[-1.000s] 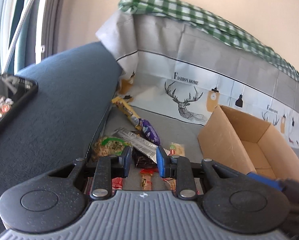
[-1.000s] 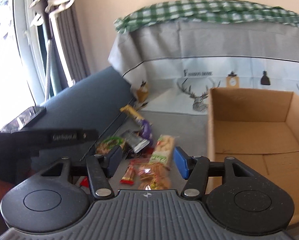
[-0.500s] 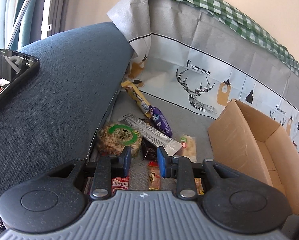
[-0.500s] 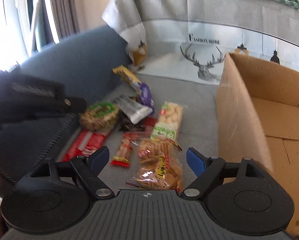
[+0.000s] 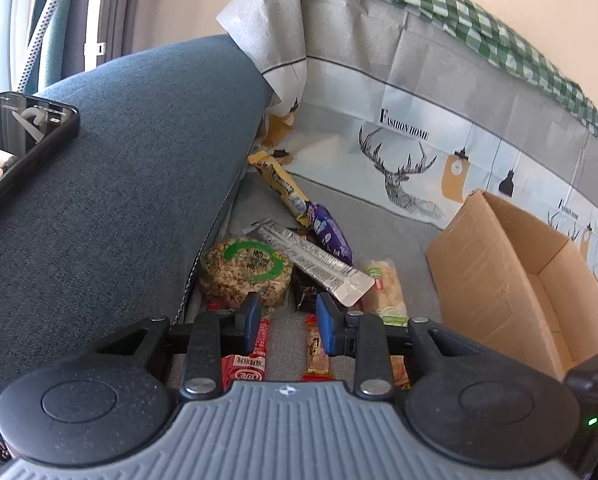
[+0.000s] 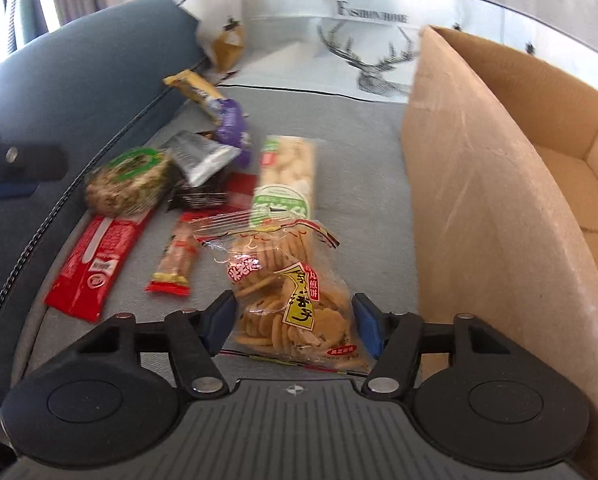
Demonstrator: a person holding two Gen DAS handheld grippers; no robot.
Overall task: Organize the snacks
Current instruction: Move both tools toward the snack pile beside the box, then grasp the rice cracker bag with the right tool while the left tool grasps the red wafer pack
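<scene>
Several snacks lie on the grey sofa seat. A clear bag of round crackers (image 6: 287, 292) lies between the fingers of my right gripper (image 6: 295, 324). Its jaws are closing, and the pads stand just off the bag's sides. A green-and-white cracker pack (image 6: 287, 180) lies behind the bag. My left gripper (image 5: 287, 312) hovers over a red packet (image 5: 251, 356) and a small orange bar (image 5: 317, 350). Its jaws are opening a little, with nothing between them. Just ahead of it sit a round rice cake (image 5: 245, 270) and a silver wrapper (image 5: 315, 262).
An open cardboard box (image 6: 479, 200) stands on the seat right of the snacks, its near wall close to my right gripper. The blue armrest (image 5: 119, 180) rises on the left with a black phone (image 5: 19, 136) on it. A purple bar (image 5: 331, 232) and a yellow bar (image 5: 279, 180) lie further back.
My right gripper has come down and tilted toward the seat, spread wide, then narrowed around the cracker bag. My left gripper has edged forward and down over the snacks.
</scene>
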